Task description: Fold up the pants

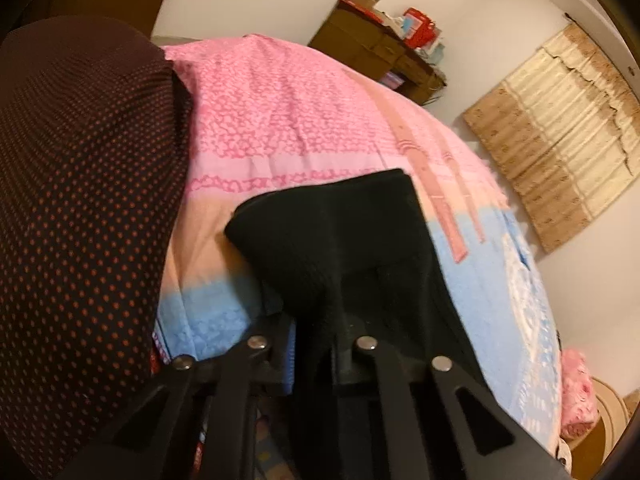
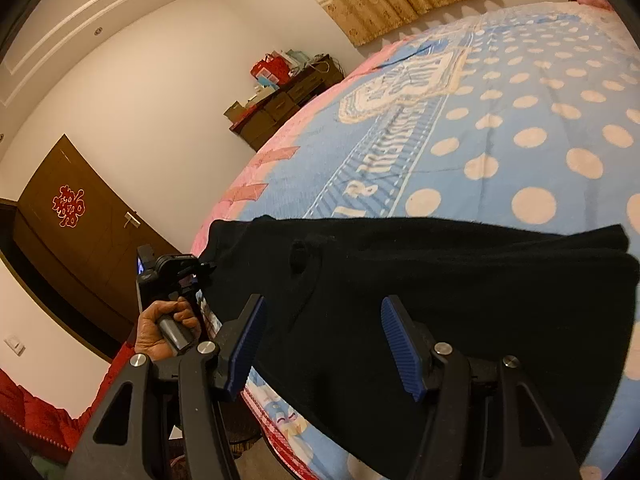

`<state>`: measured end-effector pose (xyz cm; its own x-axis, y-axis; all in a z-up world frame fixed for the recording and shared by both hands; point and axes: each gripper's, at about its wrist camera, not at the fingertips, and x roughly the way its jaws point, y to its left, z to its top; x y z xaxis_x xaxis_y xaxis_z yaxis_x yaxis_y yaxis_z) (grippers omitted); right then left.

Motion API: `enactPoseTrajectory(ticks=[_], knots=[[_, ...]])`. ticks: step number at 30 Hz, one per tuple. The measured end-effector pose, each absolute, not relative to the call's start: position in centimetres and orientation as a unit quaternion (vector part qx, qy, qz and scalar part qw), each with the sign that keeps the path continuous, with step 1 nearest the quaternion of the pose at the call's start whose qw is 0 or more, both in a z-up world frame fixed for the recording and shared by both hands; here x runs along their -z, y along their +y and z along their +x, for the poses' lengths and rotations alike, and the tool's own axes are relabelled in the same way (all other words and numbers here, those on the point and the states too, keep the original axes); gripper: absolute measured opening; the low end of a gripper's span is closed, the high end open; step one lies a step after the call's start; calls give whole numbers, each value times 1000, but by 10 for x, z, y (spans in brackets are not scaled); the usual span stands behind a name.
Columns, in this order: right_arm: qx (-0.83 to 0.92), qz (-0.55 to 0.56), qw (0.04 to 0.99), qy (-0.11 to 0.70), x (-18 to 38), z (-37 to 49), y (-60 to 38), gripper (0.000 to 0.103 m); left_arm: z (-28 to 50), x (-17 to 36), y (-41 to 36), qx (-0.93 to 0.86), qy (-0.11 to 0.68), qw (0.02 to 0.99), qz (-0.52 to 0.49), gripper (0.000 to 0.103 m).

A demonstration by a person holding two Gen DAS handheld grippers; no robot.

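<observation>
Black pants (image 2: 460, 296) lie on the bed near its front edge, spread across the blue dotted cover. My right gripper (image 2: 324, 344) is open, its blue pads (image 2: 400, 344) just over the near part of the pants, holding nothing. My left gripper (image 1: 316, 312) is shut on the left end of the pants (image 1: 332, 232), its fingers buried in the black cloth. From the right wrist view the left gripper (image 2: 200, 268) is at the pants' left end, held by a hand (image 2: 160, 332).
The bed cover (image 1: 280, 112) is pink far off and blue nearby (image 2: 520, 120). A dark dotted sleeve (image 1: 80, 200) fills the left of the left wrist view. A brown dresser (image 2: 288, 96), curtains (image 1: 560, 132) and a brown door (image 2: 80, 232) line the walls.
</observation>
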<state>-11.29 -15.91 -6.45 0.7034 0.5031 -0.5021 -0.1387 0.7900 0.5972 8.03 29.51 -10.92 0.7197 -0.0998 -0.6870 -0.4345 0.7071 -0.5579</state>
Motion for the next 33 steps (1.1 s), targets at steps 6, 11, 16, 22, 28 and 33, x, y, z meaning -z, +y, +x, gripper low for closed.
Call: enactPoseTrajectory(ticks=[6,11,16,22,28,33], knots=[[-166,274,890,326,56,-127,-167,61,67,98,296,-84,347,863,-358,12],[-143,294,891,314,54,-141,-182,61,54,73,277,-57,328,888,-318,11],[-124,319,888,307,58,-151,-197,61,44,37,236,5,296,925,-239,11],[-97,352,881,300,65,-157,-219,61,-3,-3,150,152,246,951,-111,11],[-83,359,880,300,71,-164,-230,61,-86,4,37,338,221,913,57,11],[-81,373,874,302,79,-168,-238,61,-134,54,-26,392,255,863,191,12]])
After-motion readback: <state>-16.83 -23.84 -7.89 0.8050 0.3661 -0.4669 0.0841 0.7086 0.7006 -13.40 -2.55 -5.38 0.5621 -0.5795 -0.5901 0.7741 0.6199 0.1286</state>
